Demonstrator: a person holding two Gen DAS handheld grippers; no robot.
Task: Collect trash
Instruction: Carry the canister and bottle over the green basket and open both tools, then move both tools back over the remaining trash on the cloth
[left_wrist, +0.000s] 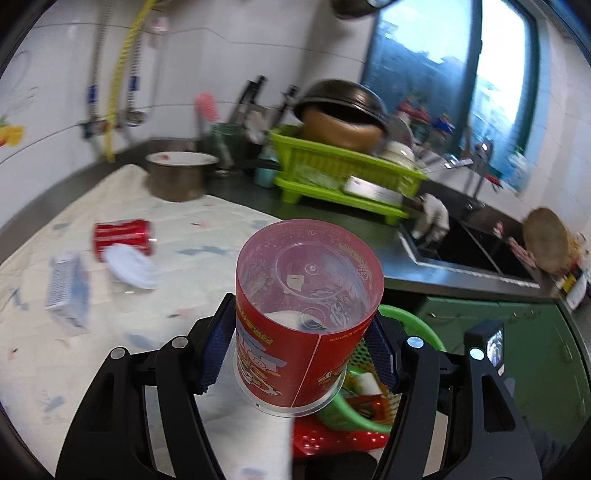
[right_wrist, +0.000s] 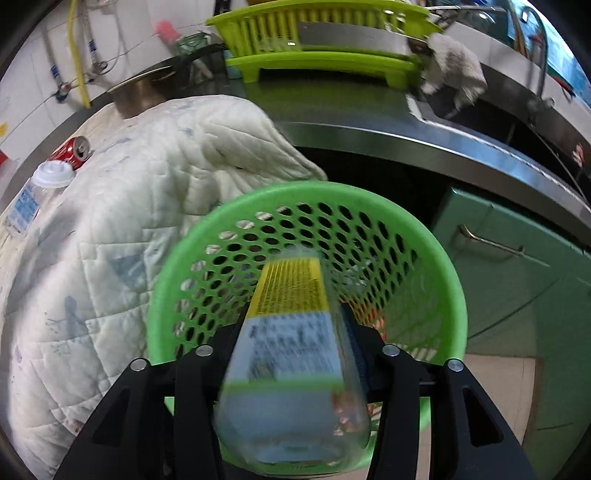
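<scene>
The right gripper had a blurred clear plastic bottle with a yellow-and-white label between its jaws, neck down over the mouth of the round green perforated plastic basket, though whether the pads pressed on it could not be told. The left gripper clamped an upside-down clear plastic cup with a red printed sleeve at the basket's edge; it would probably do best to centre the cup over the opening before releasing. Farther off, a red drink can, a white plastic lid and a small blue-and-white carton lay on the pale quilted cloth covering the steel counter, with a lime-green dish rack and sink beyond.
</scene>
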